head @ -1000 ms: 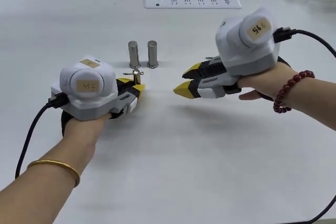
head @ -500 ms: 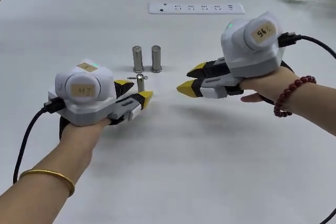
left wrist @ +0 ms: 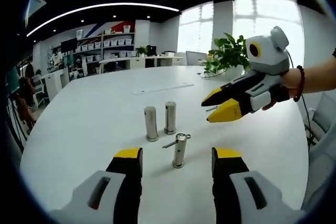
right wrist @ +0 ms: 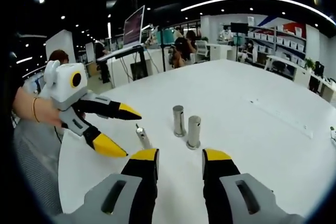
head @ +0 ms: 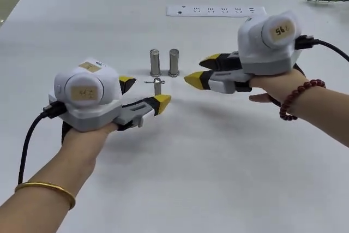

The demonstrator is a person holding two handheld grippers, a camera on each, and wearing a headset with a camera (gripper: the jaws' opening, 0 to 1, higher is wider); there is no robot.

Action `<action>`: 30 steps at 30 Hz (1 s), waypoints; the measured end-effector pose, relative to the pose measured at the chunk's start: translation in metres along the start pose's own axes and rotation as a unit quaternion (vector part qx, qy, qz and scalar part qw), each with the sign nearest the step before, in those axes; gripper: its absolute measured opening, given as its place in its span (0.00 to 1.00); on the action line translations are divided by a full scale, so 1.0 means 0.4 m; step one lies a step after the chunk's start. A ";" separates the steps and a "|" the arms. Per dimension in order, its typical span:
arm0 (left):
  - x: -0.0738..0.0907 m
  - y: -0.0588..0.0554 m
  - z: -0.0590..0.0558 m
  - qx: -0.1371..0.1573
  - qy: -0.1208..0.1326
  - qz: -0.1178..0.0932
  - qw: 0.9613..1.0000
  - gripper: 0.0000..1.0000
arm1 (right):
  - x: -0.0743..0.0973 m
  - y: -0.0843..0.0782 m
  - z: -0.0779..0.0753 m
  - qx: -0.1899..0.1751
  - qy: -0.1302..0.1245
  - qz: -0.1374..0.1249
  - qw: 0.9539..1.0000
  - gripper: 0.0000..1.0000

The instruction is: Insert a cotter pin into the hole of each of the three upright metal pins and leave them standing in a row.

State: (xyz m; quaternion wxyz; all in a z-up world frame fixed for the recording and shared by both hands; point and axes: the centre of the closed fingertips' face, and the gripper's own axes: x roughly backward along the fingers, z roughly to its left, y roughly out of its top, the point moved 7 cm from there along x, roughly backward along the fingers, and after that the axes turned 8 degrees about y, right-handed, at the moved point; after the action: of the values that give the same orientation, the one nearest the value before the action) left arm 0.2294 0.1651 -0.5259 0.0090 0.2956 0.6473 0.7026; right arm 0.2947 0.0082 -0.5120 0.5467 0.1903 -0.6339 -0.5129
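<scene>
Now the left hand-held gripper (head: 145, 91) and right hand-held gripper (head: 199, 70) hover empty, jaws apart. Between them stands a metal pin (head: 158, 87) with a cotter pin (head: 150, 82), beside two bare pins (head: 155, 62).

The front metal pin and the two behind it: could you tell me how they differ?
The front silver metal pin carries a thin cotter pin through its top; the two rear silver cylindrical pins carry none. The front one stands alone; the rear two stand side by side. All three stand upright on the white table.
</scene>
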 end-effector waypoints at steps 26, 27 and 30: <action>0.093 0.009 -0.010 0.004 -0.003 -0.004 1.000 0.78 | -0.134 0.015 -0.058 -0.011 -0.036 -0.032 0.999 0.24; 0.094 0.010 -0.012 0.002 -0.004 -0.004 1.000 0.78 | -0.136 0.014 -0.058 -0.010 -0.035 -0.033 0.999 0.23; 0.097 0.014 -0.020 -0.007 -0.005 -0.008 1.000 0.81 | -0.143 0.020 -0.057 -0.013 -0.036 -0.032 0.999 0.21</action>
State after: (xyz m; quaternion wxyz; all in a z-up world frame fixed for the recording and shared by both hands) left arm 0.1961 0.1725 -0.5049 0.0199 0.2937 0.6445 0.7056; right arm 0.3363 0.0473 -0.5367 0.5094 0.1851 -0.6401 -0.5446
